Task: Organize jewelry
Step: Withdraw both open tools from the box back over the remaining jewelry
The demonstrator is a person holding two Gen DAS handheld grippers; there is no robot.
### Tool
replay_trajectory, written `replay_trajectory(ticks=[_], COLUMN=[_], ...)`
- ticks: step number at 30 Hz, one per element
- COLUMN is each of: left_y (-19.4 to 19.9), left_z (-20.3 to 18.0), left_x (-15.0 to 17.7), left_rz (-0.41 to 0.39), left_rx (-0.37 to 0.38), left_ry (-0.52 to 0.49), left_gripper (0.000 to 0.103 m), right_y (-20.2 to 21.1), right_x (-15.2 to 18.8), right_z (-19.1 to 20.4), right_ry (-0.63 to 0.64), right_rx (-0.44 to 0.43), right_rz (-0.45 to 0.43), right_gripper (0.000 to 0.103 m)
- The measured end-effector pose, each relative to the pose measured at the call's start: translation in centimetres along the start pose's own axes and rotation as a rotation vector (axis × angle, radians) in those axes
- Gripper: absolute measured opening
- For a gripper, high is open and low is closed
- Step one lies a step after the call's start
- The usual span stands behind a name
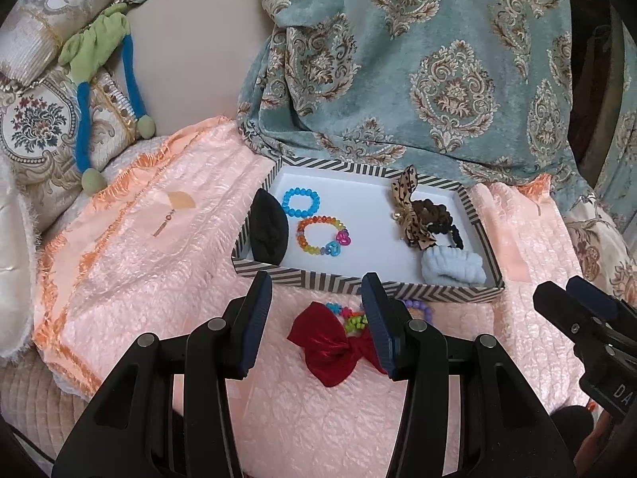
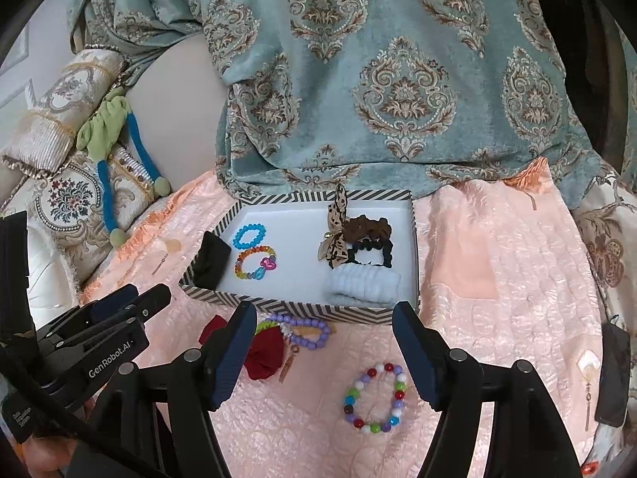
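A striped-rim white tray (image 1: 358,285) (image 2: 278,306) lies on the pink quilt. It holds a blue bead bracelet (image 1: 301,201), a rainbow bracelet (image 1: 322,235), a black pouch (image 1: 267,227), a leopard bow (image 1: 406,199), dark scrunchies (image 1: 438,219) and a pale blue scrunchie (image 1: 454,269). My left gripper (image 1: 316,318) is open above a red bow (image 1: 332,348) in front of the tray. My right gripper (image 2: 324,354) is open just behind a multicoloured bead bracelet (image 2: 376,398). A purple bead bracelet (image 2: 306,332) lies near the tray's front edge.
A teal patterned throw (image 1: 418,59) hangs behind the tray. Embroidered cushions (image 1: 36,127) and a green-and-blue soft toy (image 1: 99,79) lie at the left. The pink quilt (image 2: 497,279) stretches to the right of the tray.
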State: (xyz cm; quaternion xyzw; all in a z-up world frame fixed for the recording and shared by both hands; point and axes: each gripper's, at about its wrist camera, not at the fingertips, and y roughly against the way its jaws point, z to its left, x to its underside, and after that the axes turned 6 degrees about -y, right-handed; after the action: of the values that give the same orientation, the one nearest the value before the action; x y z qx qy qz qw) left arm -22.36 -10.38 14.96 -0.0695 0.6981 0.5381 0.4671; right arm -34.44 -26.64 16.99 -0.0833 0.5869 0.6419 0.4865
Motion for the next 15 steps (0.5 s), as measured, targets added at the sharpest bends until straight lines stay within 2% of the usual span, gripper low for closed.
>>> replay_trajectory(ticks=[15], left_y=[2.2], left_z=[-0.4], left_x=[0.7], left_rz=[-0.012], left_rx=[0.016], left_ry=[-0.005], left_gripper=[0.047], right_y=[2.3], right_x=[0.8], right_z=[0.6], right_ry=[0.021], right_rx=[-0.010], right_rz=[-0.016], right_gripper=[0.072])
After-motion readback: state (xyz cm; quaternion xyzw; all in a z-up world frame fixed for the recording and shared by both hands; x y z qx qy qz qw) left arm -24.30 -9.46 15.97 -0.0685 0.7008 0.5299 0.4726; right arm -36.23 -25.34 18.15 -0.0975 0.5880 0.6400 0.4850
